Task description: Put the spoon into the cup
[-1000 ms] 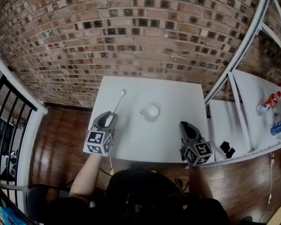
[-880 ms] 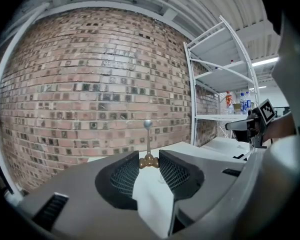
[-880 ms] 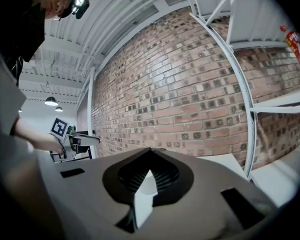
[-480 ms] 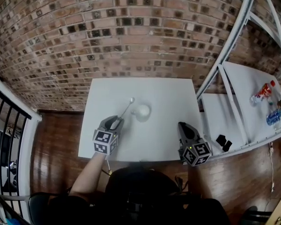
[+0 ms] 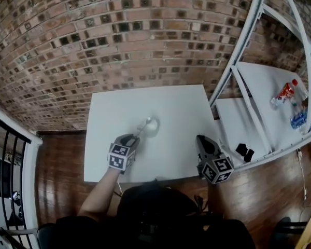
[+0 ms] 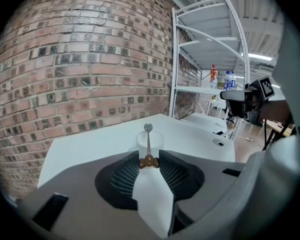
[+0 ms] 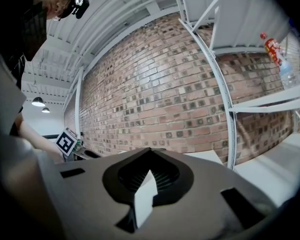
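My left gripper (image 5: pixel 130 138) is shut on the brown handle end of a metal spoon (image 5: pixel 141 128) over the white table (image 5: pixel 171 105). The spoon's bowl lies at the left rim of the small white cup (image 5: pixel 153 127). In the left gripper view the spoon (image 6: pixel 148 128) runs straight out from the left gripper (image 6: pixel 149 157) across the translucent cup (image 6: pixel 159 143). I cannot tell whether its bowl is inside the cup. My right gripper (image 5: pixel 202 140) hangs at the table's front right edge, shut and holding nothing. In the right gripper view, the right gripper (image 7: pixel 149 152) faces the brick wall.
A white shelf rack (image 5: pixel 251 82) stands right of the table, with bottles (image 5: pixel 285 93) on a shelf and a black object (image 5: pixel 243 151) on a lower one. A brick wall (image 5: pixel 119 40) runs behind the table. A black railing (image 5: pixel 5 160) is at the left.
My left gripper has carried the spoon to the right and down, from the table's left part up to the cup. The right gripper has hardly shifted.
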